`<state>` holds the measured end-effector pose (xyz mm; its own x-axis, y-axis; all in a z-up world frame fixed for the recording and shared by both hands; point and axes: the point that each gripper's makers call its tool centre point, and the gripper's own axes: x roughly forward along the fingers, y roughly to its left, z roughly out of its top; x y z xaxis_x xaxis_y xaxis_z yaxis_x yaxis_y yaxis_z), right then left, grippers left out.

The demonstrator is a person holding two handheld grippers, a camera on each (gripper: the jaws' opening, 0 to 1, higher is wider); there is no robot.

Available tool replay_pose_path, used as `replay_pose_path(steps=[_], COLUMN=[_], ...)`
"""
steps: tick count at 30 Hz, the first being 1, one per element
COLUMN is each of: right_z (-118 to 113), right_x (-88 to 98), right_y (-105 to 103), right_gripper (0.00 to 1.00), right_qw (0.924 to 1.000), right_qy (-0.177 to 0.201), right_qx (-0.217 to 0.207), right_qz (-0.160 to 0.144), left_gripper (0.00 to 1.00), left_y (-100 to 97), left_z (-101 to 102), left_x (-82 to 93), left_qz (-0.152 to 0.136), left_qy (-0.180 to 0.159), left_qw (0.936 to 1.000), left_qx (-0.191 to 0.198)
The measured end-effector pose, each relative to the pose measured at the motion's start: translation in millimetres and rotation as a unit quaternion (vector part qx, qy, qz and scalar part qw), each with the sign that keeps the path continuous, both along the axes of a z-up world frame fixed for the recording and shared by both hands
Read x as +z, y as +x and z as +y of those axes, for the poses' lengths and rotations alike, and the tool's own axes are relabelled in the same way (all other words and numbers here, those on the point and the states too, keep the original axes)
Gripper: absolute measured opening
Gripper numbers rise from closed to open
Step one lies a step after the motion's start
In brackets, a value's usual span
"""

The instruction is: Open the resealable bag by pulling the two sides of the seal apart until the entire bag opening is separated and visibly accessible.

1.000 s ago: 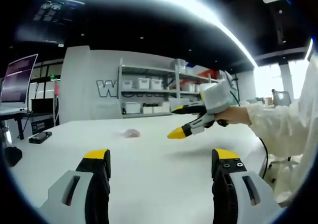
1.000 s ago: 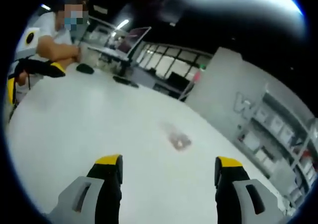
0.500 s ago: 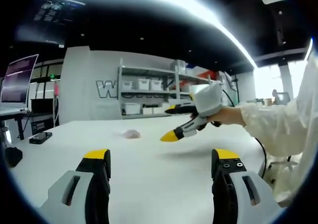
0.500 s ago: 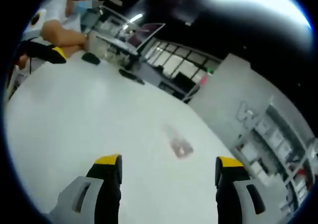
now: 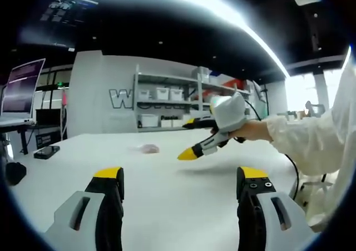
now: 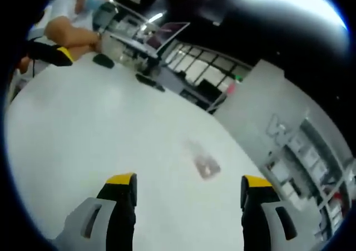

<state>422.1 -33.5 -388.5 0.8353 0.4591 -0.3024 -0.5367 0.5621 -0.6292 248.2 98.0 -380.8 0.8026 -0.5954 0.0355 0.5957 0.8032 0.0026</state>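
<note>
Left gripper view: left claw jaws spread, holding nothing, over smooth white bench. Small crumpled clear resealable bag lies flat mid-bench, beyond claw. Right claw, yellow-tipped, hovers right of bag, jaws apart. Right gripper view: bag ahead.

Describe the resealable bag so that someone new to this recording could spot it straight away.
Start from the big white table. The resealable bag lies flat out on its bare top, ahead of the open left gripper, with the right gripper in the air beside it. It is small, clear and faintly pinkish, unlike the dark devices at the table's edge.
</note>
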Motion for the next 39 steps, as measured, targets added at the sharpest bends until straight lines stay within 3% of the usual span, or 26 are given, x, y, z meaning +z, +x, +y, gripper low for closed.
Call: replay_pose_path(steps=[10,14,25,32,39], right_z=[8.6,12.6,18.0,24.1,29.6], right_x=[2.4,-0.8,-2.6,-4.5,-4.6], right_y=[8.5,9.8,21.1,25.8,29.2], right_gripper=[0.76,0.75,0.74,0.73,0.73], right_qw=[0.9993,0.9969,0.9924,0.9914,0.9944], right_qy=[0.036,0.071,0.113,0.121,0.1], right_qx=[-0.002,-0.003,-0.015,-0.015,-0.012], right_qz=[0.011,0.032,0.046,0.047,0.032], left_gripper=[0.81,0.81,0.81,0.81,0.81], left_y=[-0.4,0.2,1.4,1.8,3.1], left_z=[-0.8,0.8,1.1,1.2,3.6], left_x=[-2.4,-2.7,-5.0,-6.2,-7.0], left_qz=[0.002,0.002,0.004,0.005,0.006], left_qy=[-0.001,-0.002,-0.003,-0.003,-0.005], left_qw=[1.0,1.0,1.0,1.0,1.0], left_qx=[-0.002,0.0,0.0,-0.001,0.002])
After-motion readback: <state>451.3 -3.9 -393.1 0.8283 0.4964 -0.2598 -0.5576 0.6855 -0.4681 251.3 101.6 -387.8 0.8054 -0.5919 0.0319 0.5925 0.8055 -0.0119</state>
